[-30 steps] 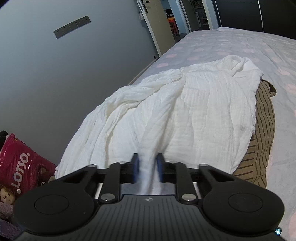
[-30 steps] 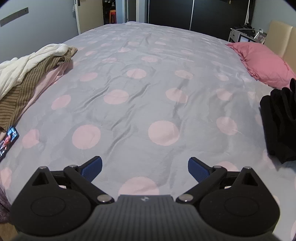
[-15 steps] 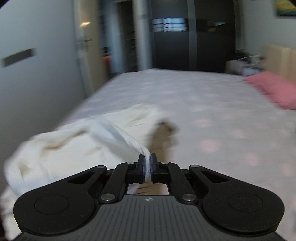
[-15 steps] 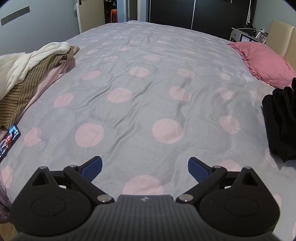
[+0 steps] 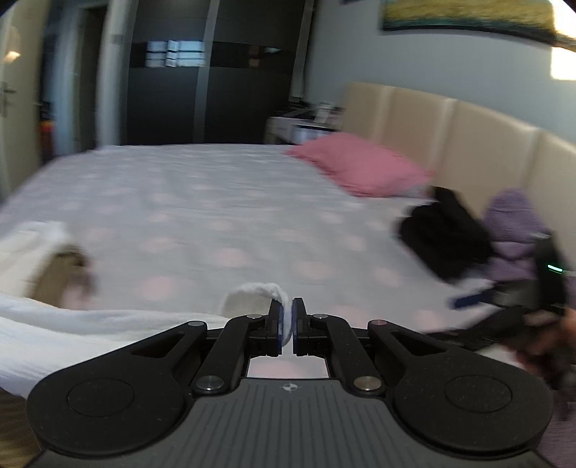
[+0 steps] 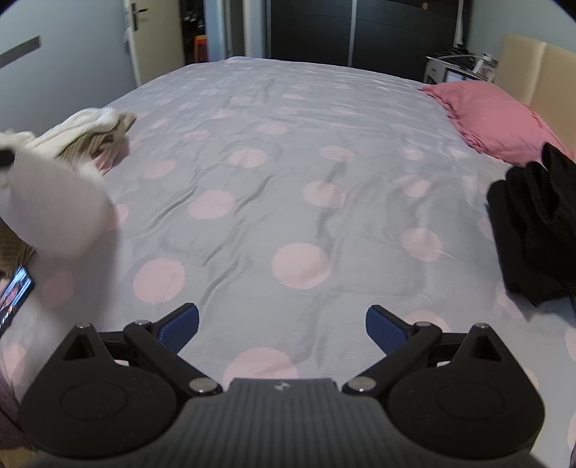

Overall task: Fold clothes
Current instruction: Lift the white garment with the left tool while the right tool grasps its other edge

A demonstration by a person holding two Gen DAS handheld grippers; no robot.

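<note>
The left gripper (image 5: 287,324) is clamped on a fold of the white cloth (image 5: 90,324), which trails off to its left. A second ago it faced the cloth heap by the wall; now it faces the pink pillow (image 5: 363,169) and headboard. The right gripper (image 6: 282,325) stays spread wide and empty over the spotted bedspread (image 6: 288,162), and blurred white cloth has entered at its left.

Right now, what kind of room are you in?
A bedroom, most likely: a big bed in spotted sheets, a pink pillow by a padded headboard, and a dark wardrobe.
</note>
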